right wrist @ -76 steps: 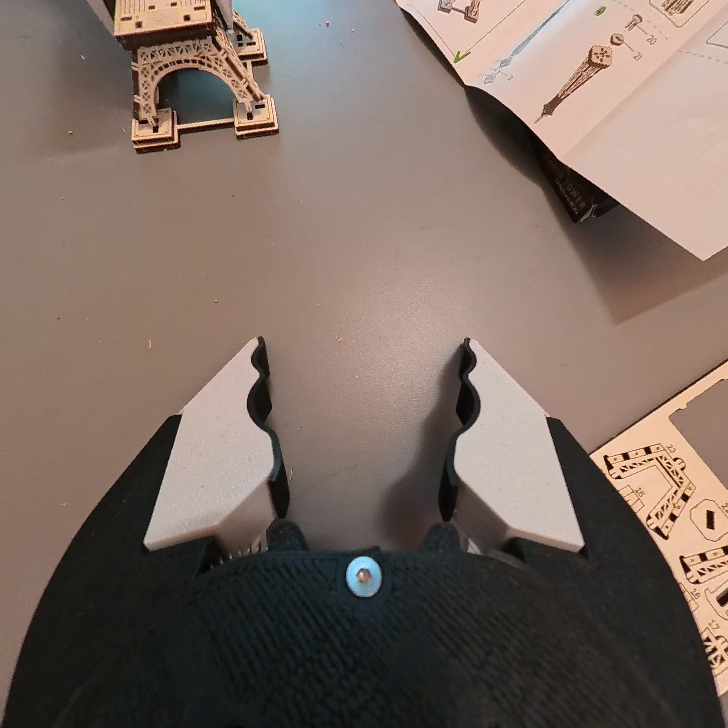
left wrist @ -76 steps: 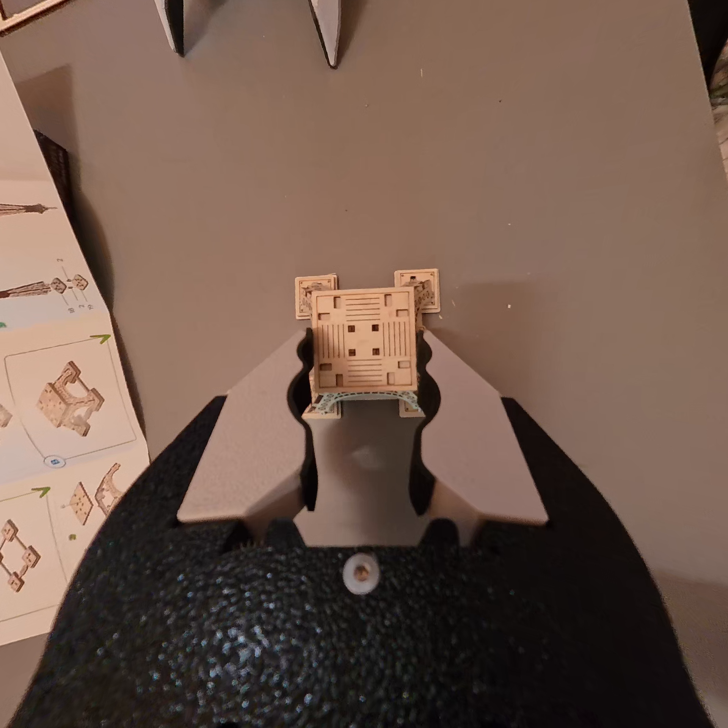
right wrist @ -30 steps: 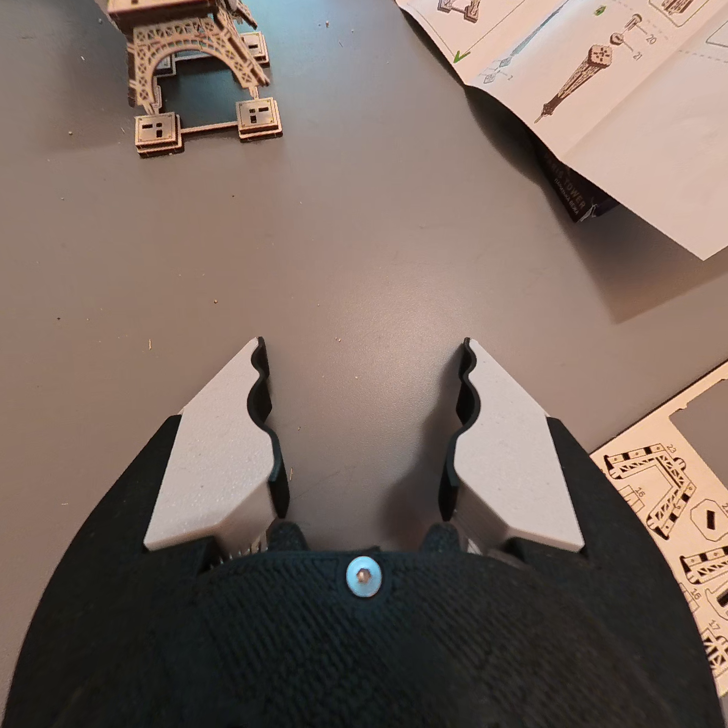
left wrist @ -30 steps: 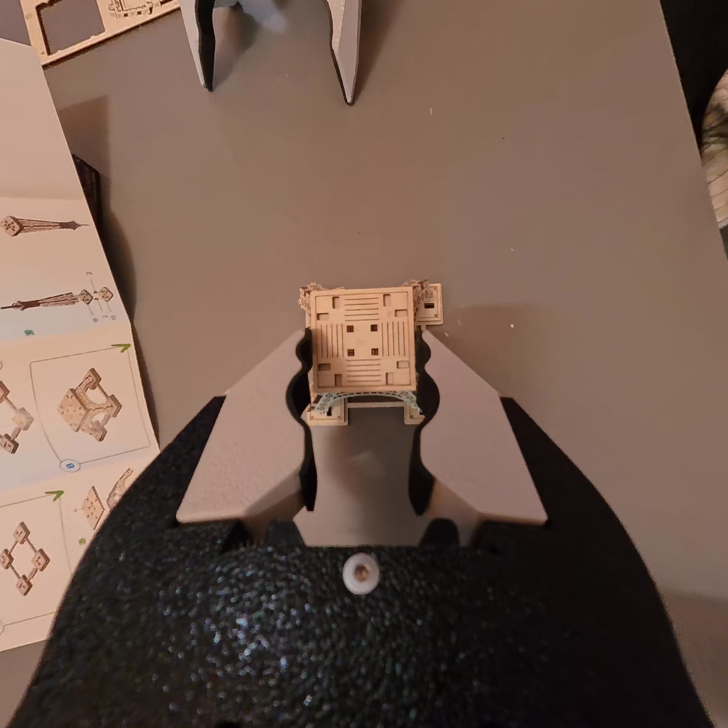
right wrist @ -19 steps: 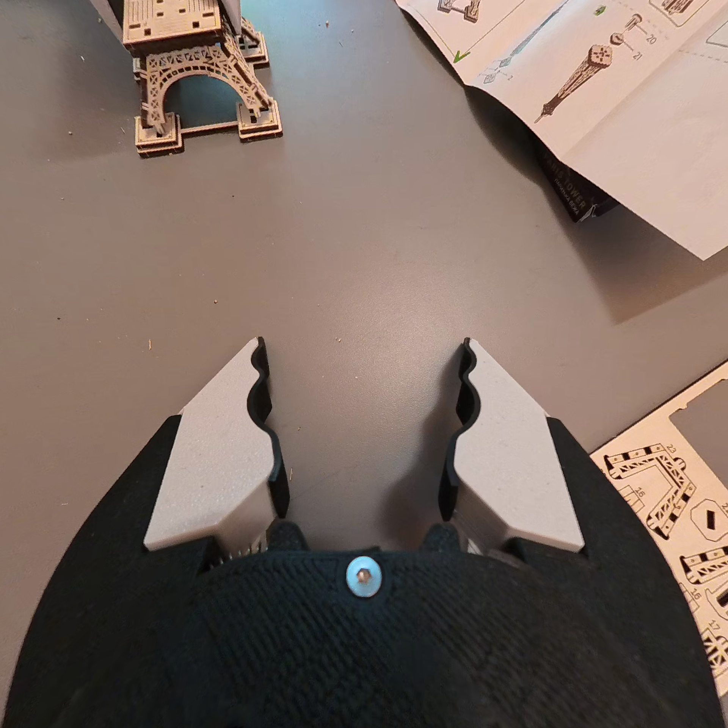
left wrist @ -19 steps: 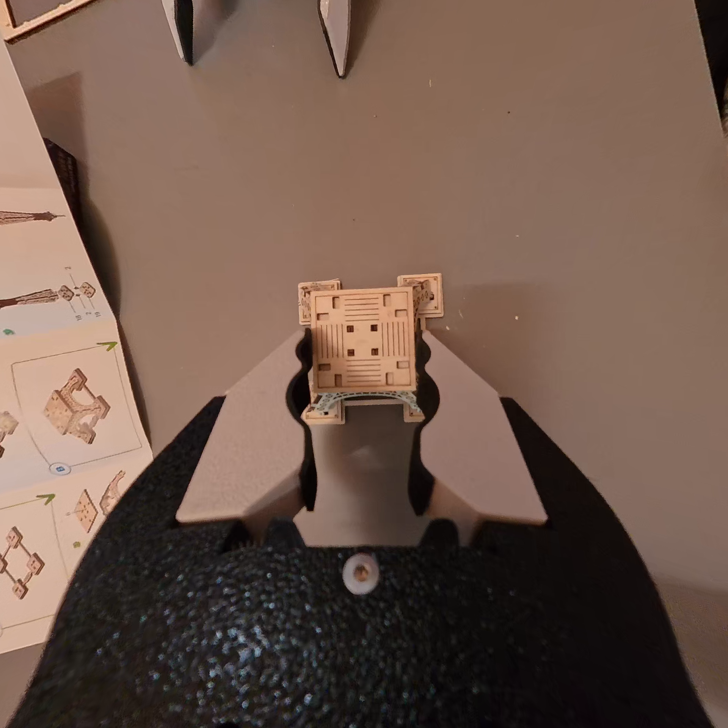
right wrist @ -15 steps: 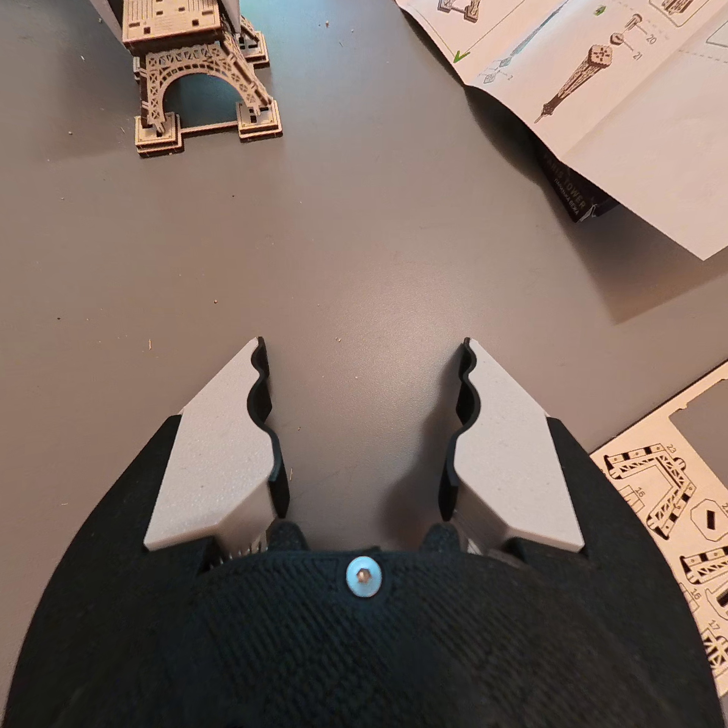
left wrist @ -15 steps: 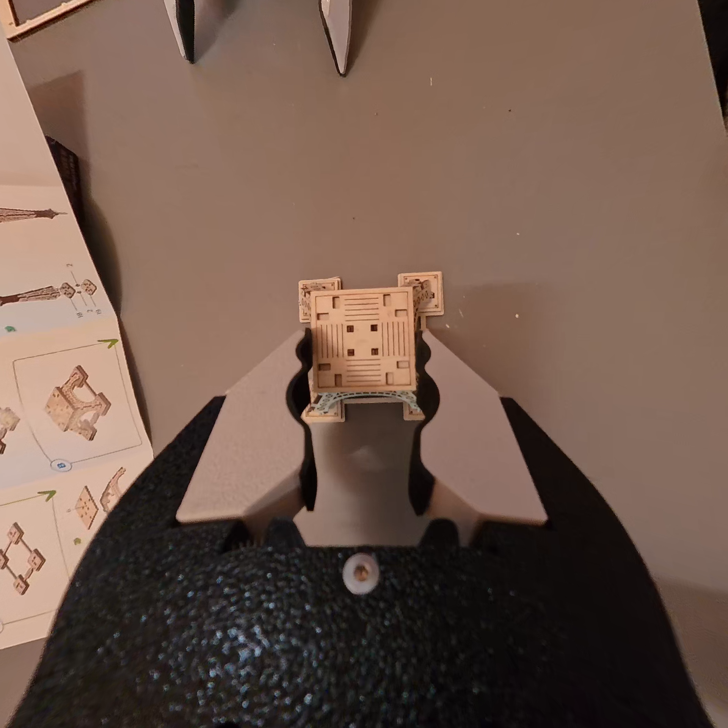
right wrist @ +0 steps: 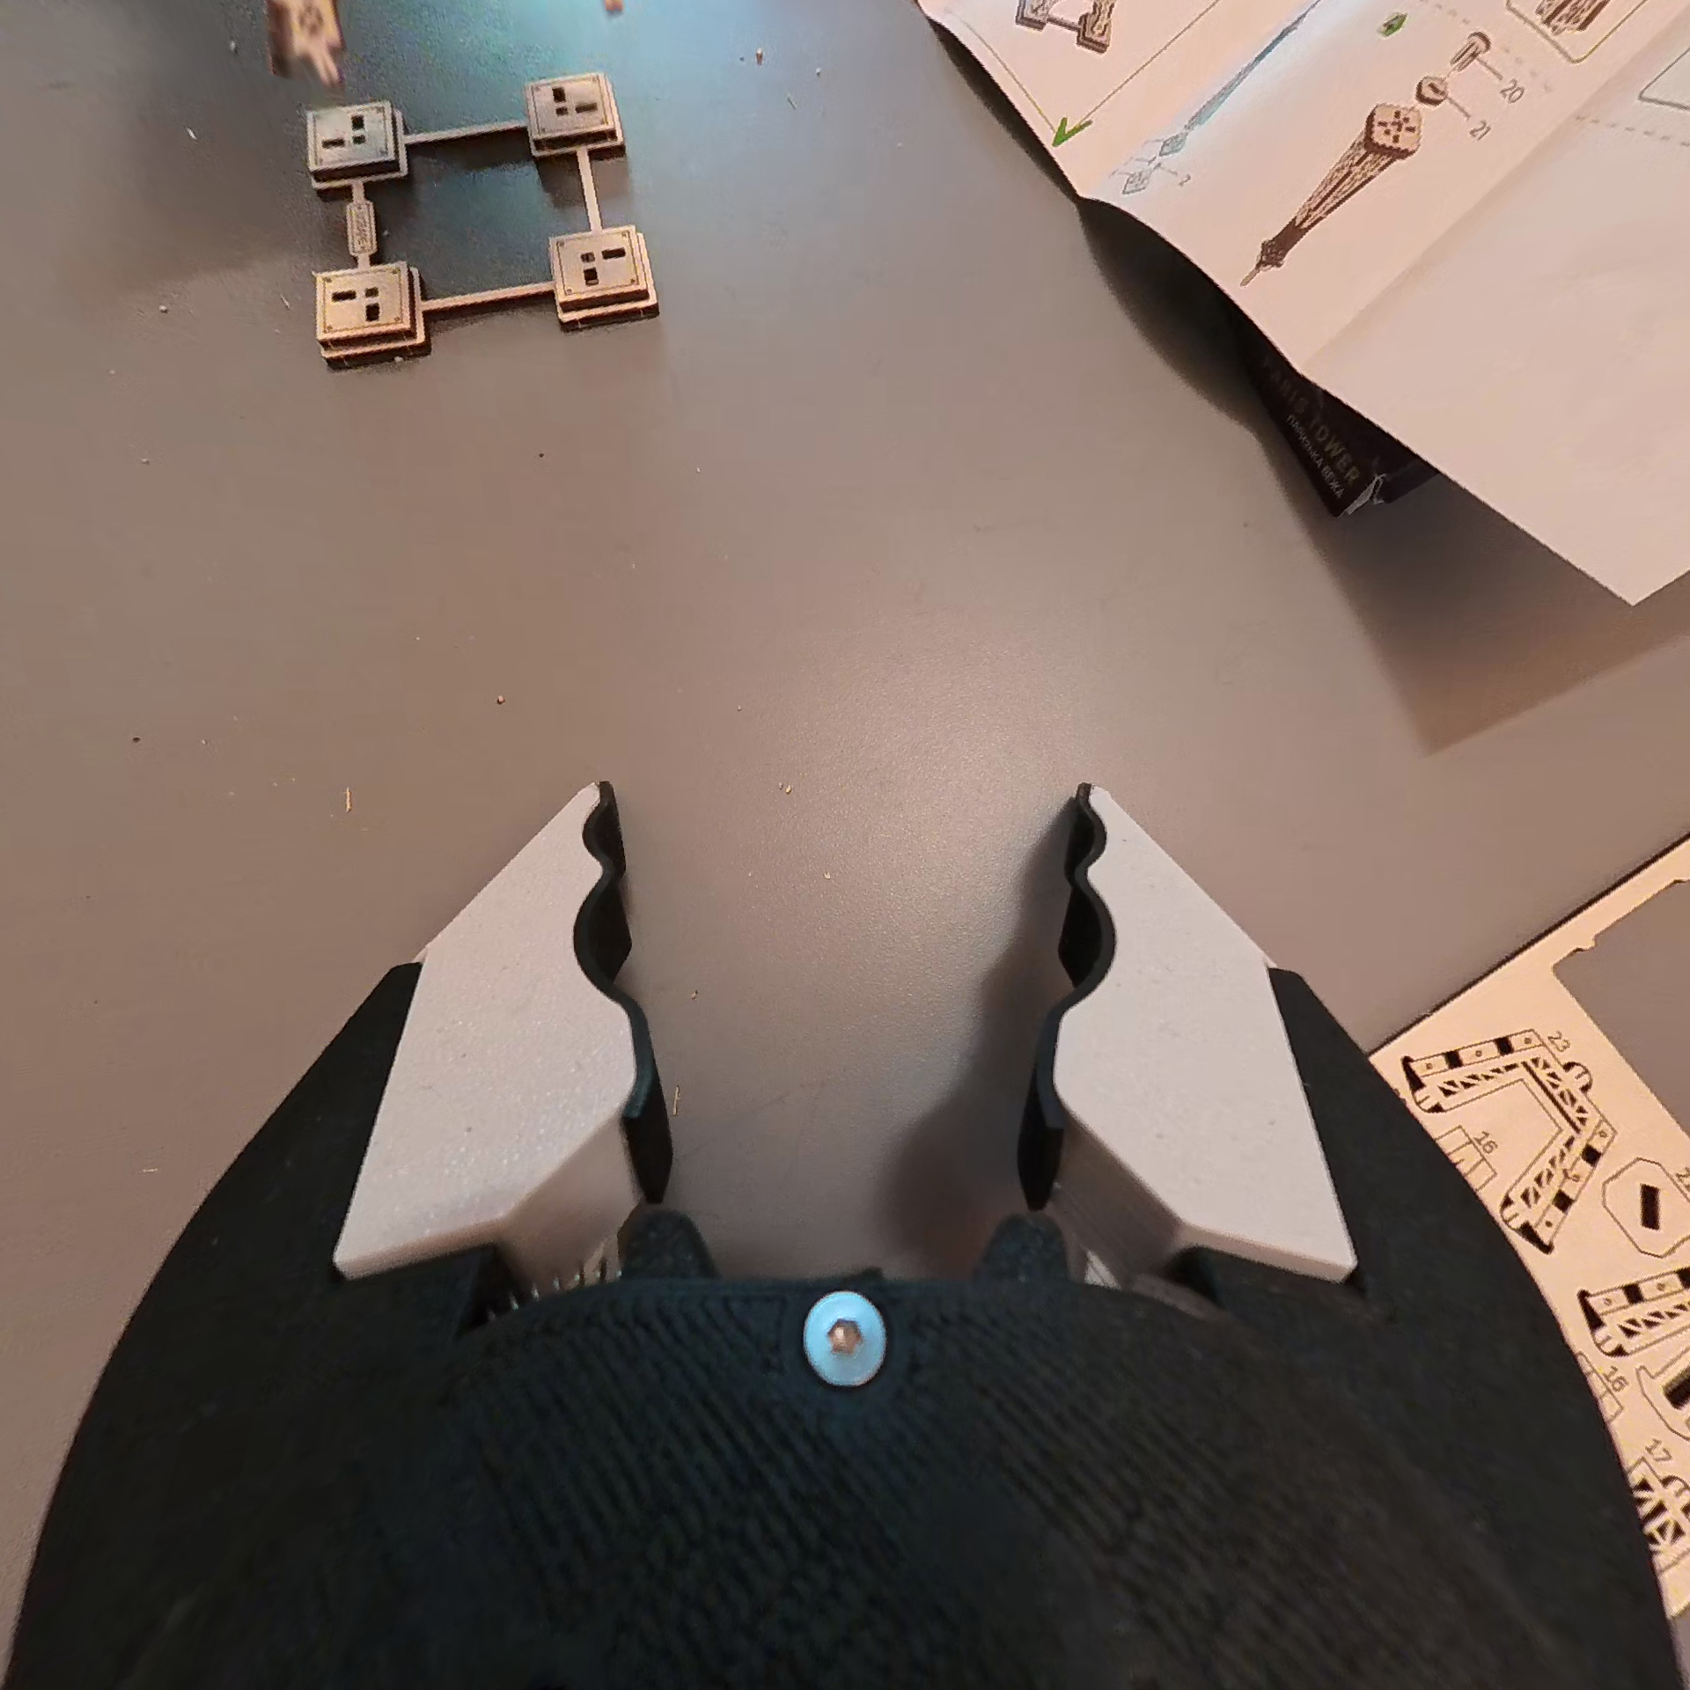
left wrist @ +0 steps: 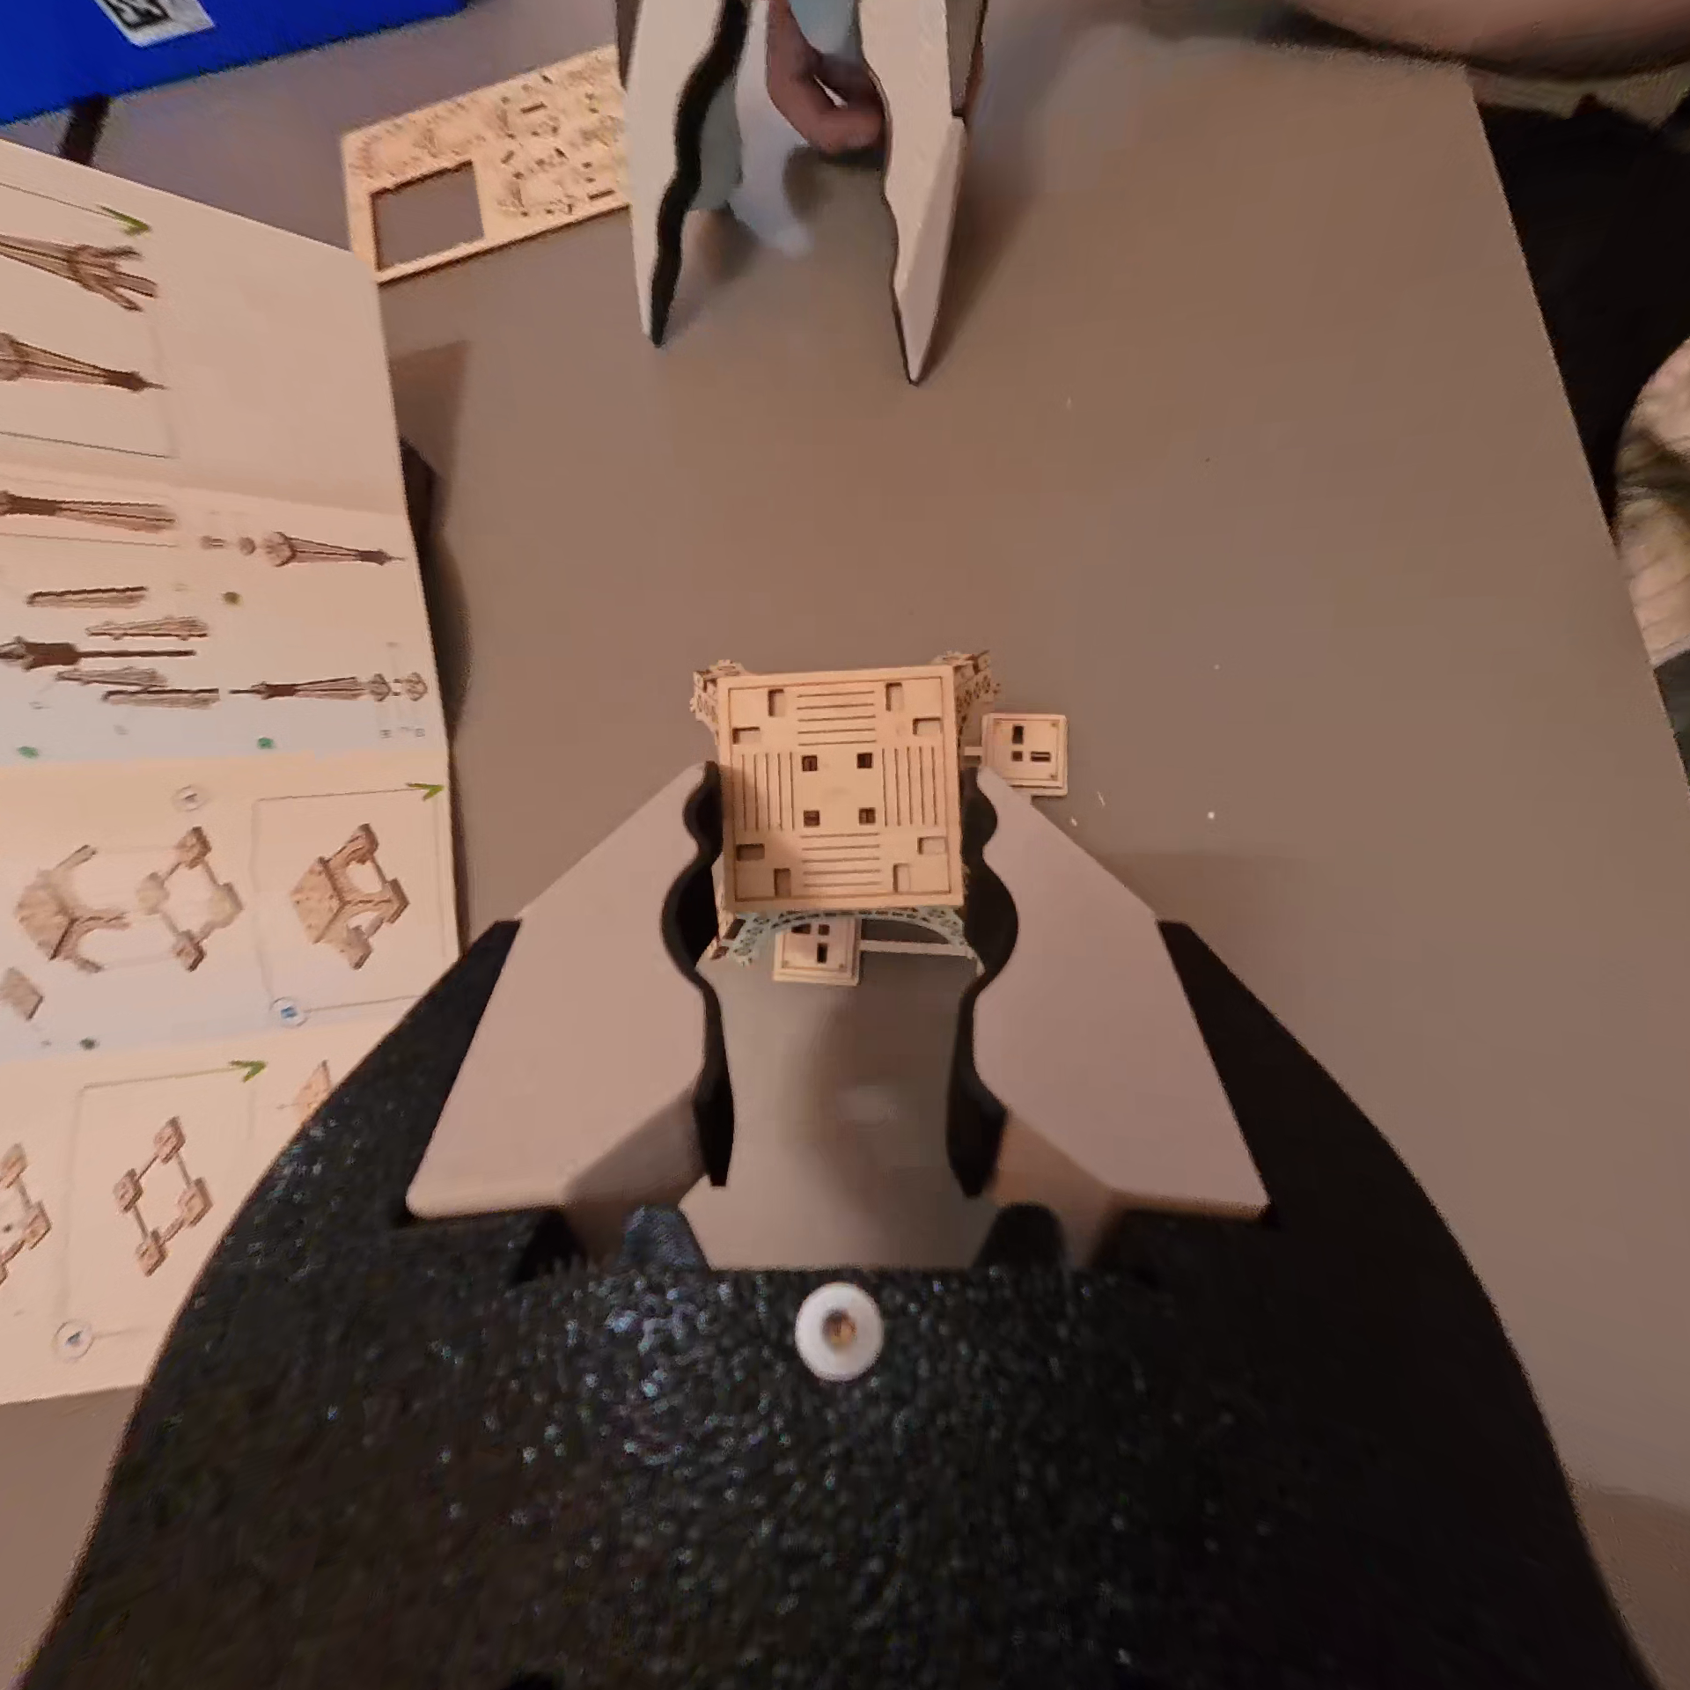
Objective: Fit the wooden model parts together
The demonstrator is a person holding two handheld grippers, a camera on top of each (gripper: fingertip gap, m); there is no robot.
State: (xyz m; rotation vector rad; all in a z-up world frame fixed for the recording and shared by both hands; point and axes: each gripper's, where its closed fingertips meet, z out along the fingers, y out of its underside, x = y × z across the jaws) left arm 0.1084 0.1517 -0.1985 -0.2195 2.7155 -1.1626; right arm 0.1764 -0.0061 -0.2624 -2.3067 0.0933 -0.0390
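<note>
My left gripper (left wrist: 841,786) is shut on the wooden arched tower section (left wrist: 841,796), gripping the sides of its square slotted platform, and holds it above the table. The square base frame with four corner pads (right wrist: 475,210) lies flat on the grey table, apart from the section. Two of its pads (left wrist: 1024,750) show below the section in the left wrist view. One leg tip of the lifted section (right wrist: 306,37) shows at the top of the right wrist view. My right gripper (right wrist: 841,796) is open and empty, low over bare table; it also shows in the left wrist view (left wrist: 786,347).
An unfolded instruction sheet (left wrist: 183,640) lies to the left of my left gripper and also shows in the right wrist view (right wrist: 1417,229), with a dark box (right wrist: 1326,439) under it. A wooden parts sheet (right wrist: 1573,1189) lies beside my right gripper. A person's hand (left wrist: 823,101) is behind that gripper.
My left gripper has risen with the arched section, which has come off the base frame. The frame stays flat on the table. My right gripper has not moved.
</note>
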